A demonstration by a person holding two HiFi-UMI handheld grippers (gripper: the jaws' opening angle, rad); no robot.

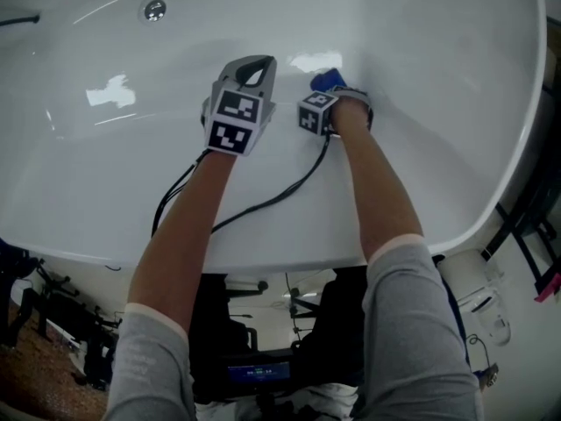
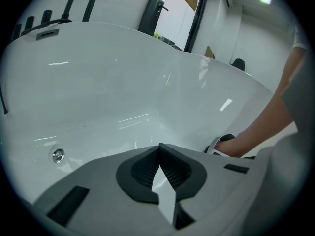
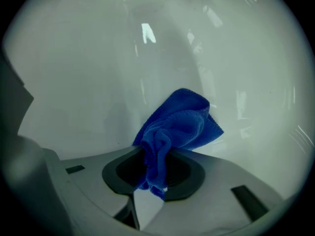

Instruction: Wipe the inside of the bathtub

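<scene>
- the white bathtub fills the head view; 2 bare forearms in grey sleeves reach over its near rim into the basin.
- the right gripper is clamped on a blue cloth; the fabric is bunched between its closed jaws and fans out ahead of them towards the tub's inner wall. whether it touches the wall cannot be told.
- in the head view the blue cloth shows just beyond the right gripper's marker cube, low on the inside of the tub.
- the left gripper is closed and empty, jaw tips meeting, held over the tub floor just beside the right one.
- a round chrome fitting sits on the far wall, well apart from both.
- black cables trail back over the rim.
</scene>
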